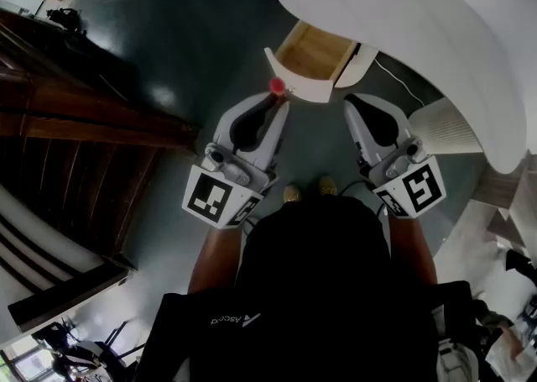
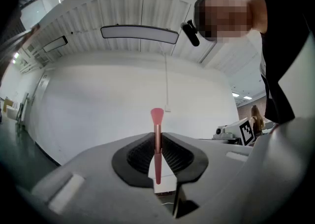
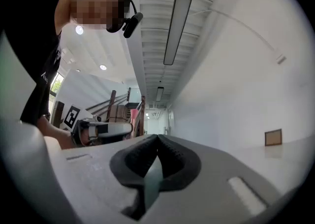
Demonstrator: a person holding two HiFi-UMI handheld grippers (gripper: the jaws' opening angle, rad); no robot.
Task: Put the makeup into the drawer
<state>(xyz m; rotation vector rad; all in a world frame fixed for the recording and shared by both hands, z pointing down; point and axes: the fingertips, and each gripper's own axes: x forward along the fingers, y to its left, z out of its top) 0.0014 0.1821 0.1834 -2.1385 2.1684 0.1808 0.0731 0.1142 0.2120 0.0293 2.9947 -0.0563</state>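
Note:
My left gripper point(image 1: 274, 100) is shut on a pink makeup brush point(image 2: 157, 144), which stands upright between the jaws with its pink head point(image 1: 276, 85) poking past the tips. It hovers just in front of the open wooden drawer point(image 1: 315, 51) under the white table point(image 1: 436, 28). In the left gripper view the left gripper point(image 2: 157, 137) points upward at a white wall. My right gripper point(image 1: 356, 103) is shut with nothing between its jaws, beside the drawer's right front corner. In its own view the right gripper point(image 3: 157, 138) faces up along a corridor ceiling.
A dark wooden staircase point(image 1: 67, 145) runs along the left. The floor point(image 1: 185, 36) is dark green. A white ribbed panel point(image 1: 440, 124) stands at the right under the table. The person's legs and shoes point(image 1: 306, 191) are below the grippers.

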